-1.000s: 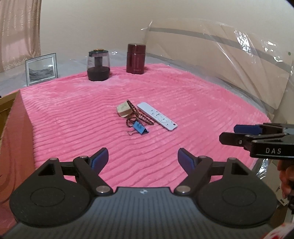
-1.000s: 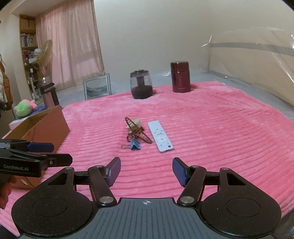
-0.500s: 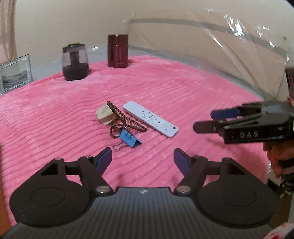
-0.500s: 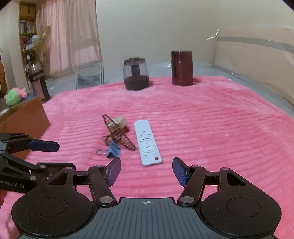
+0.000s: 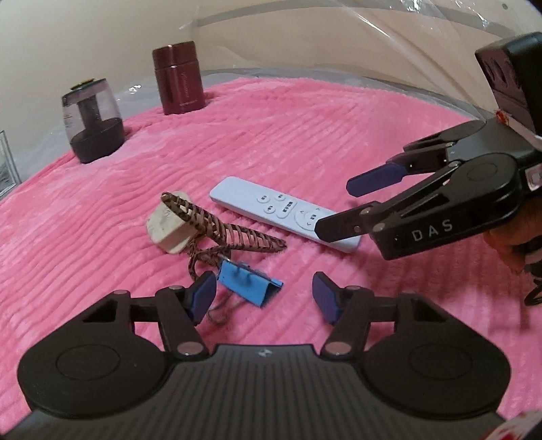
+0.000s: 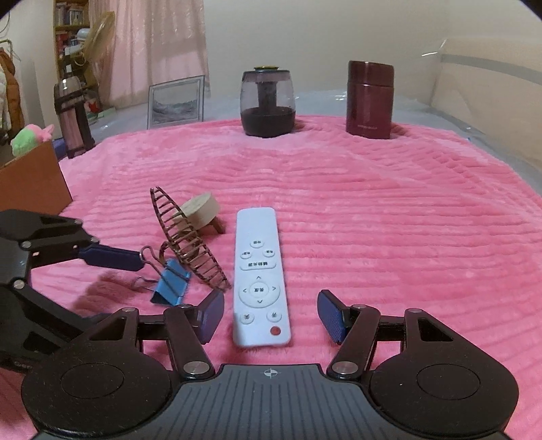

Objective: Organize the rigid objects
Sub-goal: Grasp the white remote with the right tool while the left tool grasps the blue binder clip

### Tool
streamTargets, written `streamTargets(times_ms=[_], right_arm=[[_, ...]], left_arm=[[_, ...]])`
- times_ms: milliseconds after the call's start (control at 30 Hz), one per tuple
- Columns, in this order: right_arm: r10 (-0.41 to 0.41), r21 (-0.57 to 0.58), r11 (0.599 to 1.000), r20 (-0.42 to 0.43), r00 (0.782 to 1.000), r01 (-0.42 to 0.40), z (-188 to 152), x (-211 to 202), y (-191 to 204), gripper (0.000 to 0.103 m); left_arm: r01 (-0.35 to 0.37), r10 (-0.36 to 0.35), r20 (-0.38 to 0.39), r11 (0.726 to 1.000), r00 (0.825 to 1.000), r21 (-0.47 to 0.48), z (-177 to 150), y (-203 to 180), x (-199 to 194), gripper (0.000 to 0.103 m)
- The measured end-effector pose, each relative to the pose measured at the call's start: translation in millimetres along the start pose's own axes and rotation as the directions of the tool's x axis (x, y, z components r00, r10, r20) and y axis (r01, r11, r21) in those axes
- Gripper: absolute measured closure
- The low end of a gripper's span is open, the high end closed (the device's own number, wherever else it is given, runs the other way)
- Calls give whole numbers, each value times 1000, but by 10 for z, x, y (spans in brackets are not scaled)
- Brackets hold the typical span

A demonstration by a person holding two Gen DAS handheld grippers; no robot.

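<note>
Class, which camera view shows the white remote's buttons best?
The right wrist view: the white remote lies lengthwise, unobstructed, between the open jaws, every button facing the camera. In the left wrist view it lies at an angle, farther off, and the right gripper covers its near end.

Pink ribbed blanket (image 6: pixel 372 216) carrying small clutter.
Between the right claw's (image 6: pixel 271 316) fingers lies a white remote (image 6: pixel 259 270); to its left a blue binder clip (image 6: pixel 171 286), brown hair clip (image 6: pixel 189 243); beyond, two jars.

Home bedroom, pink plush blanket (image 6: pixel 372 210), curtains (image 6: pixel 152 47), bookshelf (image 6: pixel 69 30), framed picture (image 6: pixel 176 101)
</note>
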State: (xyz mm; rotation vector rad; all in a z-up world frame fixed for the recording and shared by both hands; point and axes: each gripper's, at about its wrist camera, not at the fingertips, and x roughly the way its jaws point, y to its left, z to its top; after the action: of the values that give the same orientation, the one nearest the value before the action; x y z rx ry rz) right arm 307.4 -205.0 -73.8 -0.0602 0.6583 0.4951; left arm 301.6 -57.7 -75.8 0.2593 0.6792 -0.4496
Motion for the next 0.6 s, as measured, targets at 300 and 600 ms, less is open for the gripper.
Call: streamTargets(times_ms=[300,600], right_arm=[[8,-3,1000,-9,1000,-8,-21,98,-32,44],[8,3,1000,-10,1000,-8,-24,113,-58,44]], left_arm=[[56,-56,-15,998,998,40,32,65,196,46],[68,-68,-11,996,998,59,35,105,264,46]])
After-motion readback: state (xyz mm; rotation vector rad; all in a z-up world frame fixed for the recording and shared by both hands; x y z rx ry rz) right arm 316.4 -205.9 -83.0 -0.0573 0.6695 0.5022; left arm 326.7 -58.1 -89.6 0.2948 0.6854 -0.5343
